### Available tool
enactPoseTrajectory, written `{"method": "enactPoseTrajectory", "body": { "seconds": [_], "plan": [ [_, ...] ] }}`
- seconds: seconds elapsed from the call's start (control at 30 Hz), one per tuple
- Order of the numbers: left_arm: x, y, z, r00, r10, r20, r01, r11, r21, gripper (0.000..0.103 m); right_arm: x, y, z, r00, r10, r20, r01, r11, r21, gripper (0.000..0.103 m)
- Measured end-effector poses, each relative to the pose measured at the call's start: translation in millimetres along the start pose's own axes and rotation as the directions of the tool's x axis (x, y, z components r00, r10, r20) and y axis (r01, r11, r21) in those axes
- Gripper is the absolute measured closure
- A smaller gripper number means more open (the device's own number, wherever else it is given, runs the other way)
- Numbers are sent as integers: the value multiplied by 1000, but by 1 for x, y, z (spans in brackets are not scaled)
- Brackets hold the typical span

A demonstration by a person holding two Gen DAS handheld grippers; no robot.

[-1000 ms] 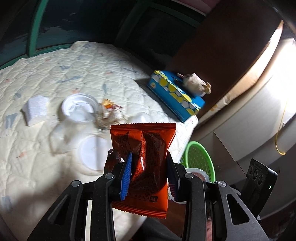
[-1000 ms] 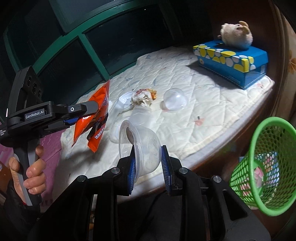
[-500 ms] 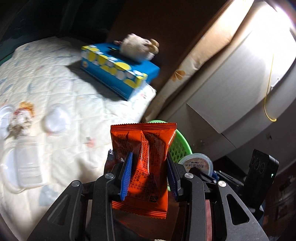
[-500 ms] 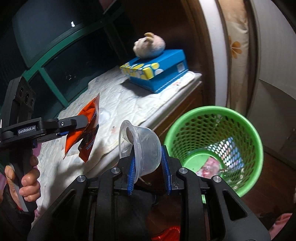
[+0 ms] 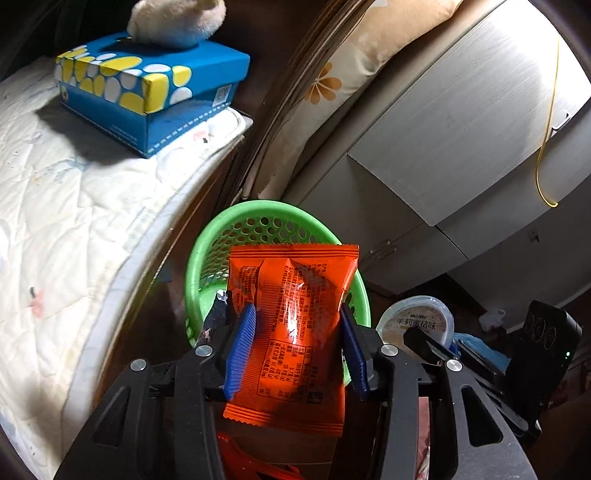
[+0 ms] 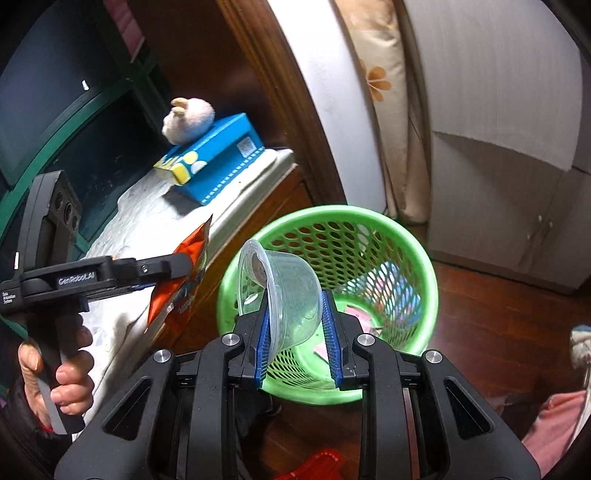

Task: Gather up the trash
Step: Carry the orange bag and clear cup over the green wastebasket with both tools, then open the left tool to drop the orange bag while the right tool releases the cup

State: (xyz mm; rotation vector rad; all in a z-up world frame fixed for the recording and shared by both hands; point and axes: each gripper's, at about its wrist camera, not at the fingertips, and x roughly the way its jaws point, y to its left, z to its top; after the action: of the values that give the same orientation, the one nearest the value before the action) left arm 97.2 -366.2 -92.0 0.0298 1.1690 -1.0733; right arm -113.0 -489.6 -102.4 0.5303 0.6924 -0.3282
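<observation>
My left gripper (image 5: 295, 328) is shut on an orange snack wrapper (image 5: 291, 314), held upright above the near rim of a green mesh bin (image 5: 255, 225) on the floor beside the bed. My right gripper (image 6: 295, 314) is shut on a clear plastic cup (image 6: 284, 291), tilted on its side over the bin (image 6: 369, 225), which holds several scraps. The left gripper with the wrapper (image 6: 181, 273) also shows at the left of the right wrist view. The cup's label end (image 5: 417, 321) shows at the right of the left wrist view.
A quilted mattress (image 5: 74, 206) lies left of the bin, with a blue tissue box (image 5: 147, 85) and a plush toy (image 5: 177, 18) on it. White cabinets (image 6: 517, 147) and a curtain (image 6: 380, 92) stand behind the bin. The floor is dark wood (image 6: 498, 317).
Both grippers have swung from over the bed toward the green bin, carrying the wrapper and the cup. The bin is now closer and directly below them.
</observation>
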Motion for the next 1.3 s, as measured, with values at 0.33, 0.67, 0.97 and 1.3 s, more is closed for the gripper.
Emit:
{"method": "enactPoseTrajectory", "body": {
  "seconds": [0.33, 0.67, 0.97, 1.3],
  "plan": [
    [18, 4, 3, 1000, -16, -18, 15, 999, -30, 50, 7, -15, -2, 1000, -3, -12, 3, 999, 36, 77],
    [-23, 24, -10, 999, 11, 32, -9, 998, -61, 49, 38, -10, 2, 996, 10, -91, -9, 1000, 19, 77],
    [-64, 50, -27, 995, 49, 93, -38, 992, -116, 49, 115, -5, -1, 960, -8, -281, 19, 999, 37, 77],
    [-98, 81, -50, 986, 91, 136, -64, 980, -190, 49, 170, -3, -6, 921, 1, -390, 45, 993, 107, 69]
  ]
}}
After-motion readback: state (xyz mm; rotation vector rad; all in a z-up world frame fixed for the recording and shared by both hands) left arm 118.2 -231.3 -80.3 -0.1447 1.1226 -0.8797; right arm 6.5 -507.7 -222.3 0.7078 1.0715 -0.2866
